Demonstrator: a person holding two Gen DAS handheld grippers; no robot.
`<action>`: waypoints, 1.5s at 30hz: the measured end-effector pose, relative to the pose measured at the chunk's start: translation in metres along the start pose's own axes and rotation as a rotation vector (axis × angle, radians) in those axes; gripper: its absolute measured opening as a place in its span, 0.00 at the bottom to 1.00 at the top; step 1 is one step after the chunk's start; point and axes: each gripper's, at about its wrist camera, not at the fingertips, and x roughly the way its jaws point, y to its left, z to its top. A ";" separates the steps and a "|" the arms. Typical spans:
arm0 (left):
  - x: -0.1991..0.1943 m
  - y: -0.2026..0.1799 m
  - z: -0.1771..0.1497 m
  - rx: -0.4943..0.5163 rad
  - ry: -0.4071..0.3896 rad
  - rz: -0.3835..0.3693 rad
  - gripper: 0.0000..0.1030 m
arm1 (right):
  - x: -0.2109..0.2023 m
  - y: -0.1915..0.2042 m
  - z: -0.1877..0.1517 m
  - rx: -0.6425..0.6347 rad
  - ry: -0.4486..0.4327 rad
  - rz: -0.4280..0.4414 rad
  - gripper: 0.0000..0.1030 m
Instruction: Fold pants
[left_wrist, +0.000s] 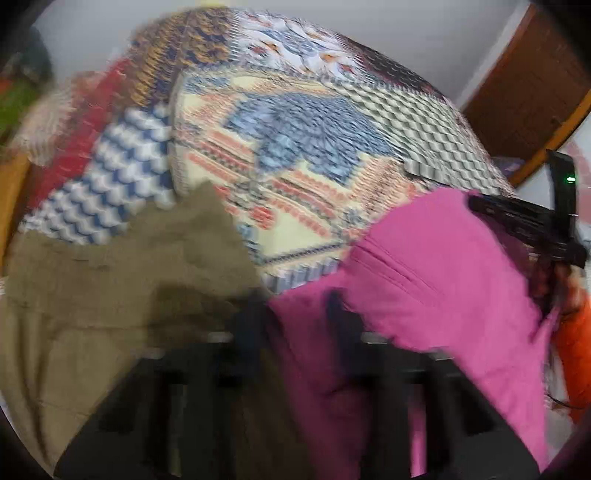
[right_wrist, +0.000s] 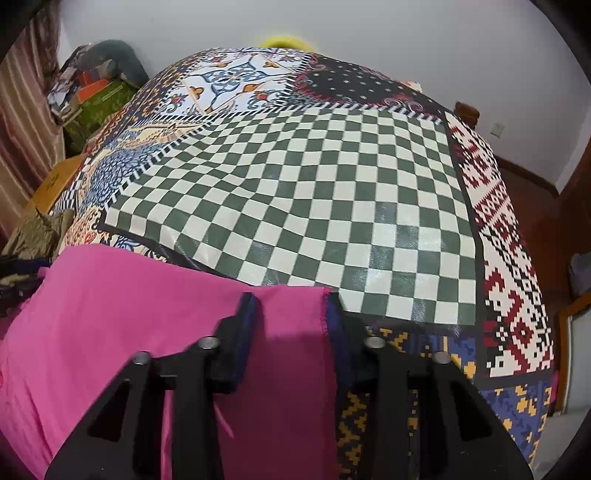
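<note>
The pink pants (left_wrist: 436, 280) lie on the patchwork bed cover; they also fill the lower left of the right wrist view (right_wrist: 122, 317). My left gripper (left_wrist: 295, 306) has pink cloth between its dark fingers (left_wrist: 338, 310), but the view is blurred. My right gripper (right_wrist: 291, 306) straddles the right edge of the pants, its fingers (right_wrist: 245, 314) spread with cloth lying between them. The right gripper also shows in the left wrist view (left_wrist: 524, 221) over the far end of the pants.
Olive-brown pants (left_wrist: 110, 295) lie crumpled left of the pink ones. The patterned bed cover (right_wrist: 295, 192) stretches ahead. A wooden door (left_wrist: 528, 85) stands at the right, clutter (right_wrist: 92, 96) beside the bed's far left.
</note>
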 end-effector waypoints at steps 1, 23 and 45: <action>0.001 -0.001 0.001 -0.004 0.000 0.011 0.27 | 0.000 0.001 -0.001 -0.001 0.001 0.004 0.09; -0.082 -0.035 0.025 0.094 -0.259 0.146 0.09 | -0.088 -0.003 0.019 0.037 -0.248 -0.055 0.04; -0.180 -0.081 -0.030 0.117 -0.312 0.087 0.07 | -0.204 0.026 -0.021 0.098 -0.360 0.019 0.04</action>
